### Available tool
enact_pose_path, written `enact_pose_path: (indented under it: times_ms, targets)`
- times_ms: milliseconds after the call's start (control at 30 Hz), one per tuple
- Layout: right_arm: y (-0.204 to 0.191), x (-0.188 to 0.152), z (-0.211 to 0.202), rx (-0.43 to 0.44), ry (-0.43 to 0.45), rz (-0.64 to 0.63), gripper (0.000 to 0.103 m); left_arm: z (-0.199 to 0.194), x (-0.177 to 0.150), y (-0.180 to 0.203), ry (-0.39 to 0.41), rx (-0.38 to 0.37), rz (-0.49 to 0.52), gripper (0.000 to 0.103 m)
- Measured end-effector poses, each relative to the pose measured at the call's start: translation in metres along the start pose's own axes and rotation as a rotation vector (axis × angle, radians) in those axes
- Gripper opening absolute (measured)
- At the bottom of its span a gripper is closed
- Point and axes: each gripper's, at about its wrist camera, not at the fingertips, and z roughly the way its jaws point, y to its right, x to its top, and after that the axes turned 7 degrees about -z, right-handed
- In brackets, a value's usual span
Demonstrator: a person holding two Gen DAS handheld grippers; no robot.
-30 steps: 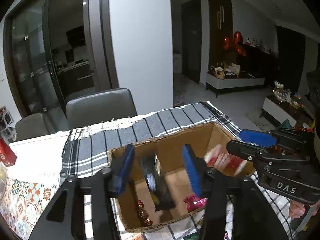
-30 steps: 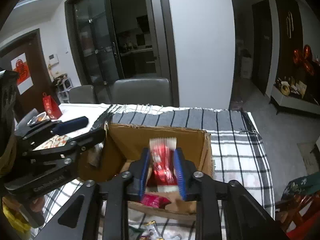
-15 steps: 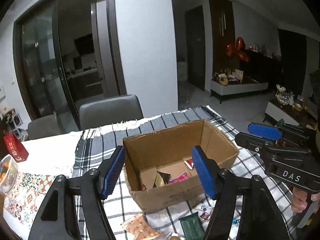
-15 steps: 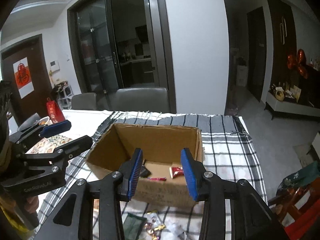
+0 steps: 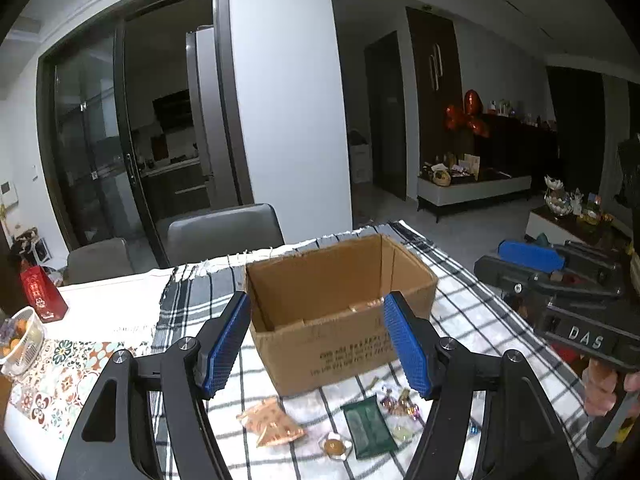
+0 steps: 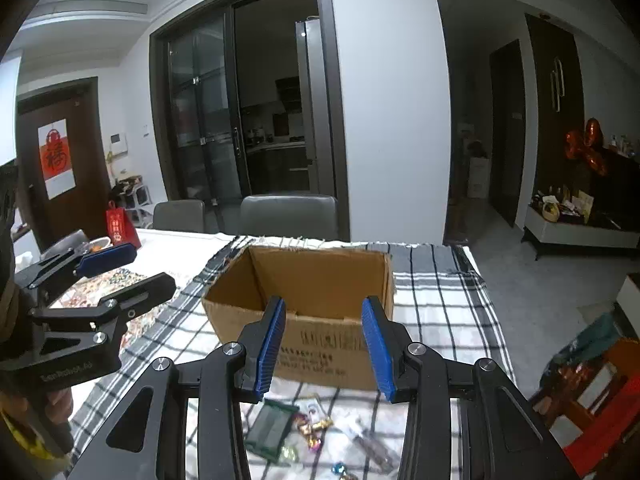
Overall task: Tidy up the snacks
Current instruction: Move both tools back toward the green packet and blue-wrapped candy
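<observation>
Both sets of jaws are being held apart with nothing between them: the left gripper (image 5: 316,340), whose jaws have just been opening, and the narrower-set right gripper (image 6: 324,346). Each is being pointed at the box (image 5: 340,304), an open carton standing on the checked cloth (image 5: 192,304). Dark print is showing on the box's near wall, too blurred to be read. "DAS" is showing in raised letters on the right gripper's body in the left view; the white lettering on the left gripper's body in the right view is not being made out. Snacks are lying on the cloth just in front of the box: a green packet (image 5: 368,426), an orange packet (image 5: 272,424), a jelly cup (image 5: 335,446) and some wrapped sweets (image 5: 398,400). A red bag (image 6: 120,224) with pale printing is standing on the table's far side, and a red poster (image 6: 56,158) bearing one large character is hanging on the door.
</observation>
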Motion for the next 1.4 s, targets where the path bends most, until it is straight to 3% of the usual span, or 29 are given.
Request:
enact_pose_path:
  times_ms: [400, 733, 1133, 1400]
  targets:
    - [-0.007, -0.048, -0.016, -0.037, -0.045, 0.049, 0.041, -0.023, -0.058, 0.001, -0.011, 0.032, -0.033, 0.068]
    - [-0.02, -0.101, -0.015, -0.056, -0.133, 0.105, 0.041, -0.037, -0.1, 0.0, 0.004, 0.044, 0.034, 0.067]
    - [-0.026, -0.143, -0.003, -0.135, -0.199, 0.082, 0.041, -0.001, -0.143, -0.006, -0.097, 0.009, 0.057, 0.062]
    - [-0.021, -0.161, 0.027, -0.117, -0.287, 0.099, 0.041, 0.038, -0.158, -0.011, -0.19, -0.03, 0.037, 0.054]
